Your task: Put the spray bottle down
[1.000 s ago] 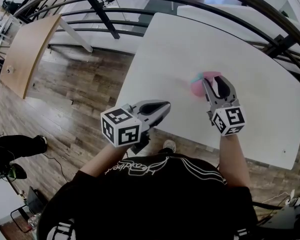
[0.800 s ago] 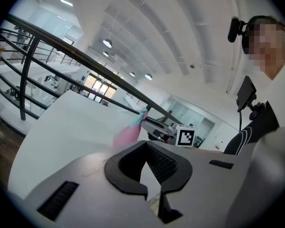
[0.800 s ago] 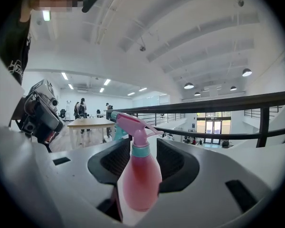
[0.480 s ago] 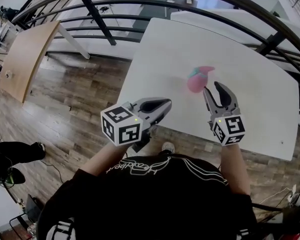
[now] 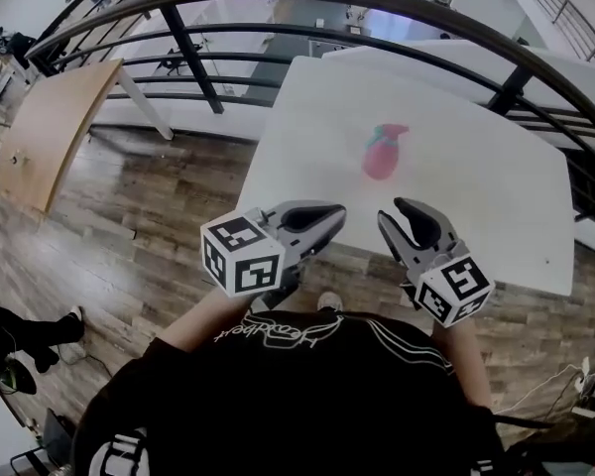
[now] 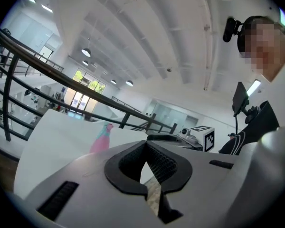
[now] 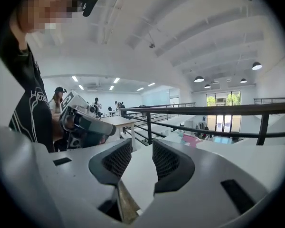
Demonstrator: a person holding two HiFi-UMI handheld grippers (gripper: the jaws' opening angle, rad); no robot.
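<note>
The head view looks steeply down from above the person, with the white rectangular table in the upper centre of the frame. The left gripper view sits low at the table's near edge and faces up and across it along the grey left gripper. The right gripper view, equally low, faces along the grey right gripper. All 3 views share the pink spray bottle with teal cap, which is small and far in the 2 gripper views.

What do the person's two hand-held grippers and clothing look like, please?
The left hand-held gripper and right hand-held gripper have pale grey moulded bodies with black, mesh-textured pads on curved jaws. Each carries a white cube printed with black square markers. The person wears a black short-sleeved top with white line lettering.
</note>
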